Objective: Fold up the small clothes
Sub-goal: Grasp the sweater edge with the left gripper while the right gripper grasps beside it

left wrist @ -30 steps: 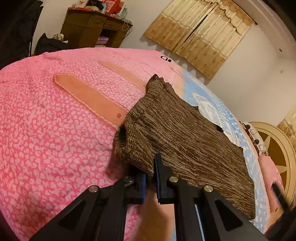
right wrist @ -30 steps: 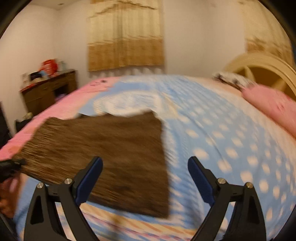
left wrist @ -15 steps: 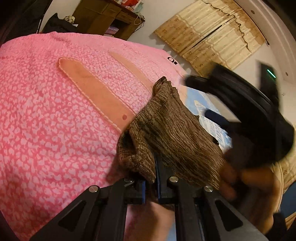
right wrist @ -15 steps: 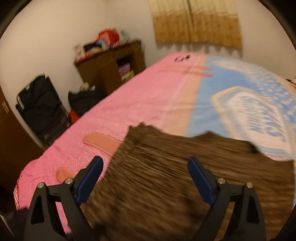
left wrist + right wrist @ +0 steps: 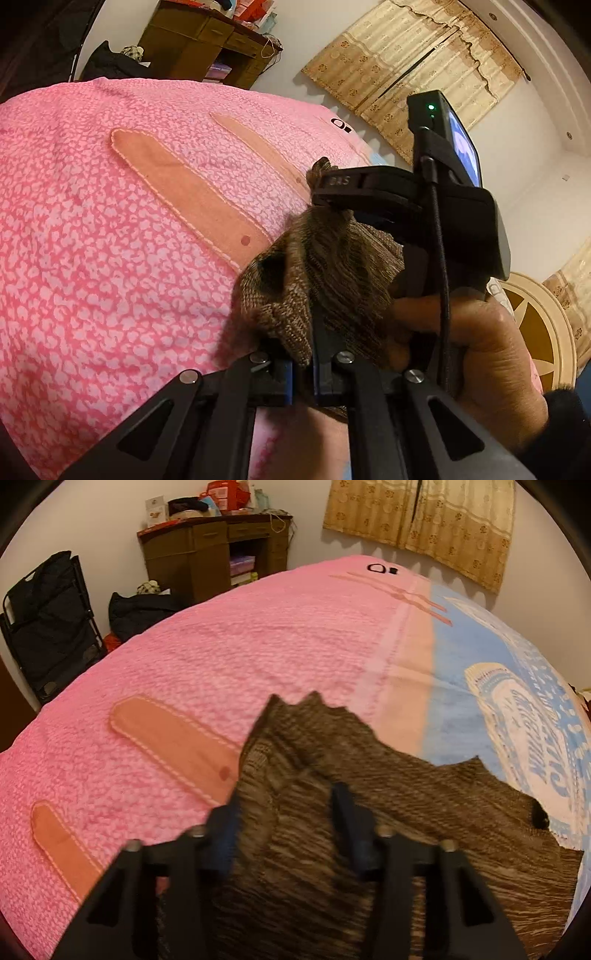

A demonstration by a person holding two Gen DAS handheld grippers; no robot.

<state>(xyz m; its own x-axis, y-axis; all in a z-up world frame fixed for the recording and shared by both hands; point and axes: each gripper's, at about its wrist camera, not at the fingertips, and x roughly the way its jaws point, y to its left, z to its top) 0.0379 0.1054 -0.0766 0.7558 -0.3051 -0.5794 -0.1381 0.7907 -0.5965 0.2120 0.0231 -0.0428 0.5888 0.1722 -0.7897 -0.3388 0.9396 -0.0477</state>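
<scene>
- The bed cover (image 5: 229, 686) is lying wide under everything, pink on one side and blue on the other; you are working near the line where the two colours are meeting.
- The brown knitted garment (image 5: 424, 812) is lying on this cover, mostly flat toward the blue side and bunched up toward the pink side, where both tools are meeting it.
- Your left gripper (image 5: 303, 376) is clenching a fold of the garment's edge; the knit is standing up between its jaws.
- Your right gripper (image 5: 284, 830) is half closing around a raised ridge of the knit; the picture is blurred, so I cannot tell if it is already pinching.
- For a good fold, I think you should be taking one layer only with the right tool, then lifting both corners together, keeping the edge tight, so the knit is not sagging.
- The wooden desk (image 5: 207, 550) by the wall is carrying boxes and small things on top; what is inside its shelves is too small to name.
</scene>
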